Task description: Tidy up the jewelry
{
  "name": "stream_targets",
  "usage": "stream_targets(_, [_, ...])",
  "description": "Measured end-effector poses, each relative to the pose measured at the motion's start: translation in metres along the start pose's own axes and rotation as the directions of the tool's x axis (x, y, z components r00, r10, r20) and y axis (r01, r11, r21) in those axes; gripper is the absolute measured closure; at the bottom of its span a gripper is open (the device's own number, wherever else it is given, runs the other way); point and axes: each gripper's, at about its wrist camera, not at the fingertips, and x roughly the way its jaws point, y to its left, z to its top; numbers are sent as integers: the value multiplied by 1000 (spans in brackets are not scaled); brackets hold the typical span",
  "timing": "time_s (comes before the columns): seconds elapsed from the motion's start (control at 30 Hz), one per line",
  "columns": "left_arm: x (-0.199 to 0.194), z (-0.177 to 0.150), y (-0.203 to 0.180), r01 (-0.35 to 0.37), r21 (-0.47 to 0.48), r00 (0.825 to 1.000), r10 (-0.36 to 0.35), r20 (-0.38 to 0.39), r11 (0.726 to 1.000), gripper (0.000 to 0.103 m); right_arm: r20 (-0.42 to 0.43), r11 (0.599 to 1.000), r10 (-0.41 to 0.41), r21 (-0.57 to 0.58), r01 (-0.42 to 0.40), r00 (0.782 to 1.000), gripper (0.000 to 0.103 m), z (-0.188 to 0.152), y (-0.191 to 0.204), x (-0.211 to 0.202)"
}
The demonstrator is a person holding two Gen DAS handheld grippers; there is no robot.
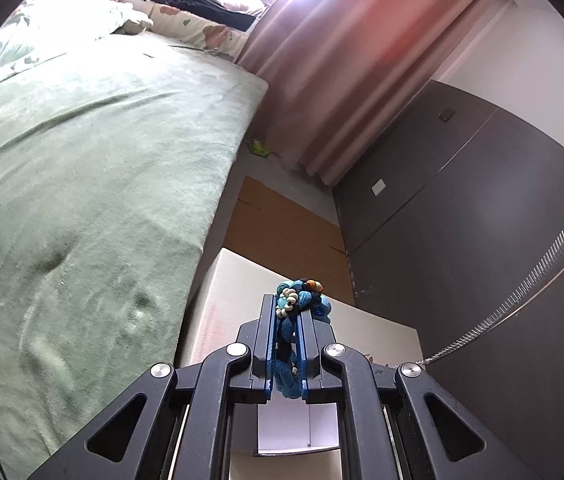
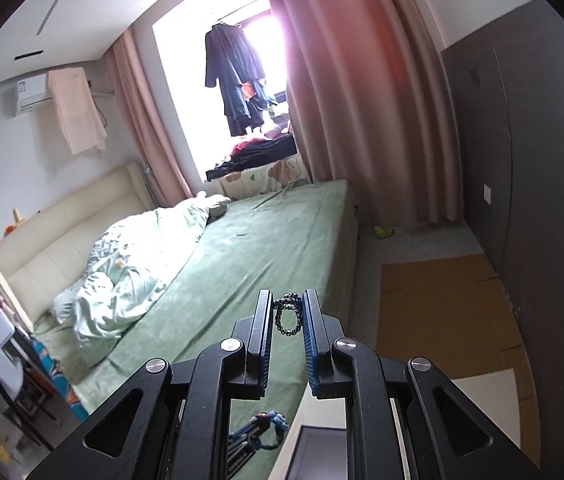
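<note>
Home bedroom: bed [image 2: 273, 240] with green sheet and rumpled duvet [image 2: 137, 272], pink curtains [image 2: 362, 92], wall air conditioner [image 2: 31, 94], clothes hanging [image 2: 233, 72] at window.

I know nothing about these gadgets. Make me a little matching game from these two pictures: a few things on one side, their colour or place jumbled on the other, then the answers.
Things:
1. bed sheet
2. curtain
3. beaded bracelet
4. dark chain

Descriptions:
A. pinched in the right gripper
B. pink, hanging beside the window
C. green, spread over the mattress
D. blue, squeezed in the left gripper

Pairs: 1-C, 2-B, 3-D, 4-A
</note>
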Motion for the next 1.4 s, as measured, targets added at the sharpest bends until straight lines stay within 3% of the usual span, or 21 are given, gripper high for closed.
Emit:
stream_targets(0.43, [4, -1, 1, -14, 6, 1000, 14, -4, 1000, 94, -126, 996, 9, 85, 1, 992, 87, -52, -41, 49])
stream_targets(0.73, [9, -4, -6, -34, 28, 999, 35, -12, 999, 94, -236, 986, 33, 169, 8, 971, 87, -119, -80, 86])
stream_targets(0.87, [10, -8, -10, -58, 58, 998, 59, -15, 997, 94, -256, 974, 90, 226, -31, 962, 86, -150, -99, 102])
stream_targets(1.0, [15, -13, -14, -78, 88, 997, 80, -22, 993, 94, -377, 965, 115, 262, -13, 919, 85, -185, -118, 133])
stream_targets(1.07, [19, -15, -17, -77, 90, 996, 80, -28, 993, 94, -387, 953, 150, 300, -30, 910, 79, -191, -128, 131])
stream_targets(1.17, [27, -20, -25, -71, 102, 996, 76, -42, 992, 94, -360, 958, 141, 286, -34, 922, 63, -189, -132, 115])
stream_targets(1.4, [48, -33, -46, -52, 133, 994, 64, -89, 990, 94, -335, 943, 112, 332, 7, 935, 59, -186, -153, 79])
